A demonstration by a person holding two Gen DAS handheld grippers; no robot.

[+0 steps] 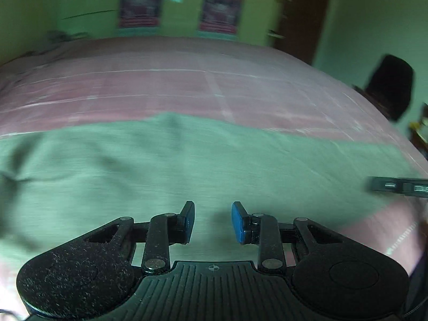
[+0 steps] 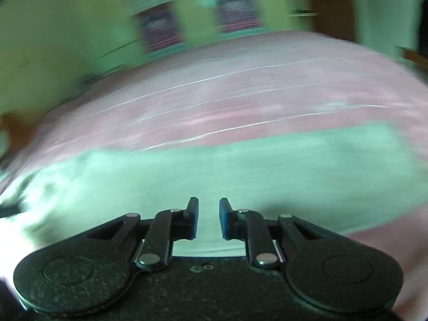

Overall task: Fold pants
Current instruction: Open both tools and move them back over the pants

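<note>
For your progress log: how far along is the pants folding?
Done: the pale green fabric pants lie spread on the pink striped bedsheet. In hand: nothing; the left tool and the right tool are open above them. Left: all visible folding.

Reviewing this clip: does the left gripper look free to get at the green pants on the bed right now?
Probably yes. The left gripper is open and empty, and the pants lie spread directly ahead on the pink bedsheet, with nothing between the fingers and the cloth.

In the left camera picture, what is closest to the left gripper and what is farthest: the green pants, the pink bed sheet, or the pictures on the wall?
1. Green pants, just ahead of the left gripper.
2. Pink bed sheet, beyond the pants.
3. Wall pictures, at the back, blurred.
</note>
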